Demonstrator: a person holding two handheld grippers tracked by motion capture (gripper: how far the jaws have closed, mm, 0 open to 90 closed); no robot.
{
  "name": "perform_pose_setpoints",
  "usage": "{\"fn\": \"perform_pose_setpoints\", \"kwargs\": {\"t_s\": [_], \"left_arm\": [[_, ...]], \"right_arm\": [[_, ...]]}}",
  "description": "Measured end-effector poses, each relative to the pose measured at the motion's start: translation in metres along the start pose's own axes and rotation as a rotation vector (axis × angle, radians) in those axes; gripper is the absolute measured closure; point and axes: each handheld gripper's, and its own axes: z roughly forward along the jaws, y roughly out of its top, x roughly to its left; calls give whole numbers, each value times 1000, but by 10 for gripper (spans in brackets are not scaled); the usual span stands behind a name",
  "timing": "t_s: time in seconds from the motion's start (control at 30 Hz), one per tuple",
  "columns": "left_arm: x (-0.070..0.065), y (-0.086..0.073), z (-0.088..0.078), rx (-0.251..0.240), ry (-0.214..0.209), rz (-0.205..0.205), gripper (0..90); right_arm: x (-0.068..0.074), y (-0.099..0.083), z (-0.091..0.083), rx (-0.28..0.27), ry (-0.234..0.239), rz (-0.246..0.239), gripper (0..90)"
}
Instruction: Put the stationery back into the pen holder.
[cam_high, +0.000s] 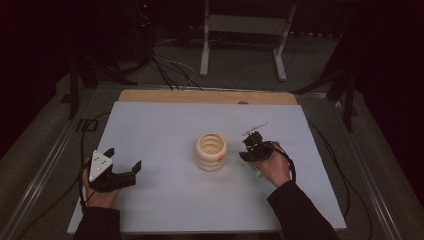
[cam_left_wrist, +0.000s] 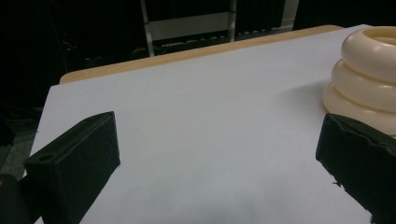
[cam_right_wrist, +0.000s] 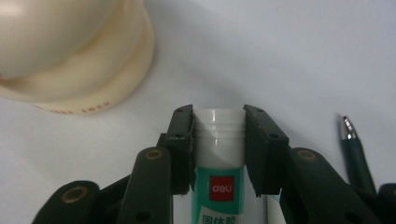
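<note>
The right gripper (cam_right_wrist: 218, 140) pinches a glue stick (cam_right_wrist: 218, 154) on the table (cam_high: 160, 210), a cream ringed holder (cam_high: 211, 151) just beside its left and a pen (cam_right_wrist: 355, 158) at its right, while the left gripper (cam_high: 122, 162) stands spread over bare tabletop, well apart.

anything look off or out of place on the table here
Nothing stands out. The cream ringed holder stands upright, the right gripper is clamped squarely on a glue stick, a pen lies beside it, and the left gripper rests open.
</note>
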Motion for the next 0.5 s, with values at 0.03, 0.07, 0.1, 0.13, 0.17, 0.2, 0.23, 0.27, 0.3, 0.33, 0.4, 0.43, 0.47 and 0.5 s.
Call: {"fn": "perform_pose_setpoints", "kwargs": {"t_s": [0.03, 0.07, 0.1, 0.13, 0.17, 0.2, 0.23, 0.27, 0.3, 0.33, 0.4, 0.43, 0.47, 0.5], "left_arm": [[0, 0, 0, 0, 0, 0, 1], [0, 0, 0, 0, 0, 0, 1], [0, 0, 0, 1, -1, 1, 1], [0, 0, 0, 1, -1, 1, 1], [0, 0, 0, 0, -1, 0, 1], [0, 0, 0, 0, -1, 0, 1], [0, 0, 0, 0, 0, 0, 1], [0, 0, 0, 0, -1, -1, 1], [0, 0, 0, 0, -1, 0, 1], [0, 0, 0, 0, -1, 0, 1], [0, 0, 0, -1, -1, 0, 1], [0, 0, 0, 0, -1, -1, 1], [0, 0, 0, 0, -1, -1, 1], [0, 0, 0, 0, -1, -1, 1]], "right_arm": [[0, 1, -1, -5, 1, 1, 658], [0, 1, -3, -13, 1, -3, 658], [1, 2, -5, -21, 1, -2, 658], [1, 2, -5, -21, 1, -2, 658], [1, 3, -6, -27, 0, -3, 658], [2, 5, -10, -47, -4, -6, 658], [3, 6, -11, -56, -5, -4, 657], [3, 6, -13, -66, -6, -5, 658], [4, 7, -15, -73, -5, -4, 657], [4, 8, -16, -83, -4, -7, 658], [5, 11, -19, -99, -4, -7, 658], [6, 12, -21, -107, -3, -9, 658], [6, 14, -23, -116, -4, -11, 658], [7, 15, -24, -125, -2, -10, 658]]}}
